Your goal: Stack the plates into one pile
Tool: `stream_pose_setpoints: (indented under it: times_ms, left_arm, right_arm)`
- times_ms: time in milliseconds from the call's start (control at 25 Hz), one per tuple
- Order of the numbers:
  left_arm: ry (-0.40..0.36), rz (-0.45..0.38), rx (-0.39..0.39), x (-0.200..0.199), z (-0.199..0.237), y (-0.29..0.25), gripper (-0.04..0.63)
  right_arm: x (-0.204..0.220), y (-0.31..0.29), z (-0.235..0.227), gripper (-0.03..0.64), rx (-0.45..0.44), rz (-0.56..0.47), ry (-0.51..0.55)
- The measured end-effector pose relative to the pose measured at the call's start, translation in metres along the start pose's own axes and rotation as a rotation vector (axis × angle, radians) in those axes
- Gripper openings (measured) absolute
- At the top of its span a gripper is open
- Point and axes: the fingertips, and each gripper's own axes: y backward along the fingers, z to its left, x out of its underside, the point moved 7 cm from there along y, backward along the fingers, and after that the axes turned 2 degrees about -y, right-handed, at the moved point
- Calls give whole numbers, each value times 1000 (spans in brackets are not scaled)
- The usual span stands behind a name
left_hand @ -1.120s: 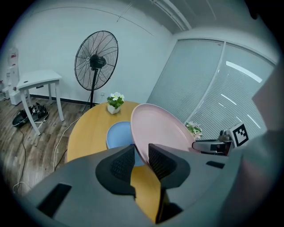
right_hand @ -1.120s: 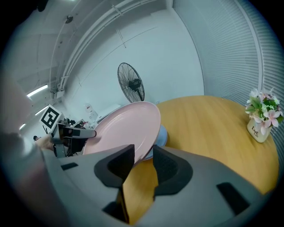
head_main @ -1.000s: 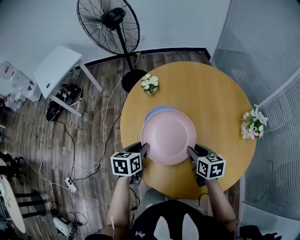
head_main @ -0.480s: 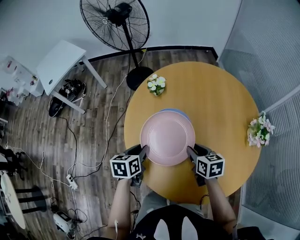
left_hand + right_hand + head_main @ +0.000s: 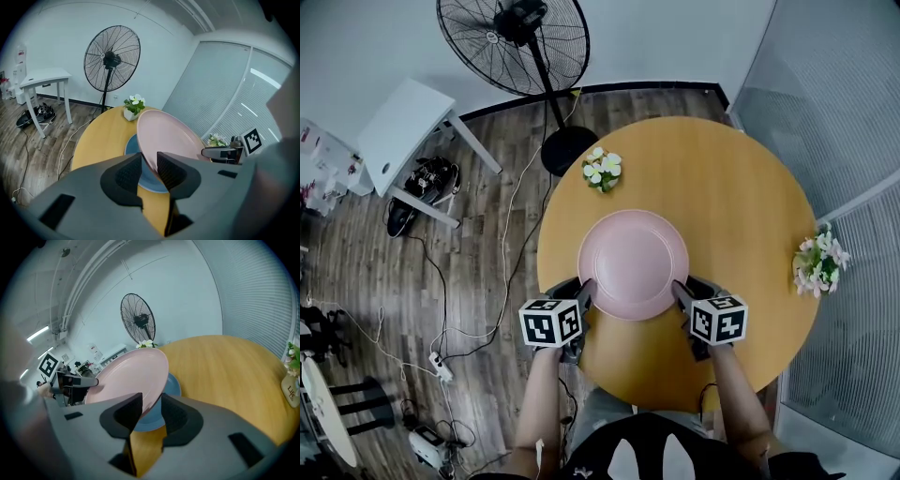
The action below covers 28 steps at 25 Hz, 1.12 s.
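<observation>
Over middle of round bench (image 5: 727, 183): pink plate (image 5: 633, 262) held face up, roughly level, round, no long axis, above blue plate (image 5: 132, 144). Left gripper (image 5: 585, 294) fingers clamped on left rim; right gripper (image 5: 679, 296) fingers clamped on right rim.

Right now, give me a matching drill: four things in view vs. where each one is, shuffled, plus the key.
1 pink plate
2 blue plate
3 fan
4 white flowers

A on the floor past the table
B rim gripped by left gripper and right gripper
C on the table, beneath the held plate
D at the table's far edge

Pairs: 1-B, 2-C, 3-A, 4-D
</observation>
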Motion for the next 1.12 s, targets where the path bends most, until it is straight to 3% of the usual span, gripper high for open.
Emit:
stream_pose_setpoints:
  times_ms: [520,1120]
  left_arm:
    - [-5,18,13,-21,8,-38,104]
    - [8,88,16,-4,15,-53,104]
  right_arm:
    - [-24,-26,-23,133,27,11,12]
    - [-11,-38,-29,132,48,59,6]
